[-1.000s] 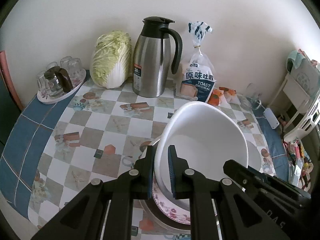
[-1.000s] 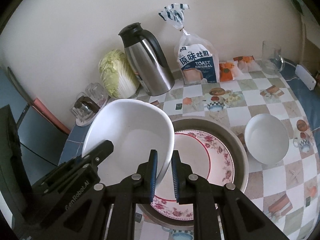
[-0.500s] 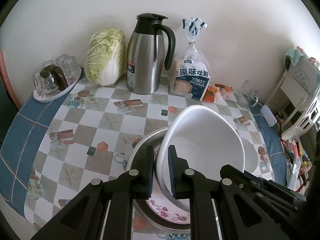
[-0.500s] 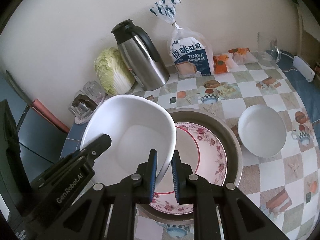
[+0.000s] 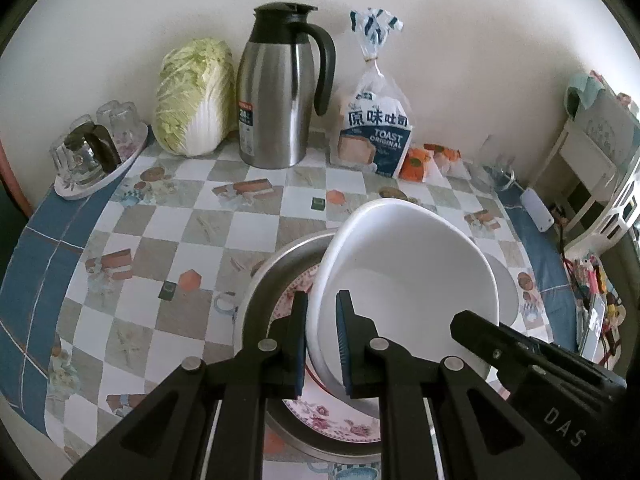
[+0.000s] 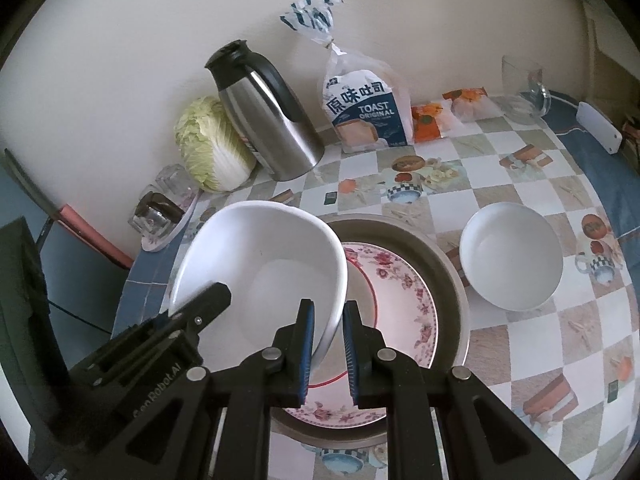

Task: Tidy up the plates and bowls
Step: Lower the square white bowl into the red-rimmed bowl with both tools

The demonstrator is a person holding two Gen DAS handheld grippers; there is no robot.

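A large white bowl hangs tilted over a floral plate that lies in a round metal pan. My left gripper is shut on the bowl's left rim. On the opposite rim my right gripper is shut too; each gripper's black body shows in the other's view. A smaller white bowl sits on the table right of the pan; in the left wrist view only its edge shows behind the big bowl.
Along the wall stand a cabbage, a steel thermos jug, a toast bag, orange snack packets and a glass. A tray of glasses sits far left. White furniture stands right of the checked table.
Both grippers and the large bowl have sunk slightly toward the pan; more of the pan and floral plate shows beneath the bowl. The grips are unchanged.
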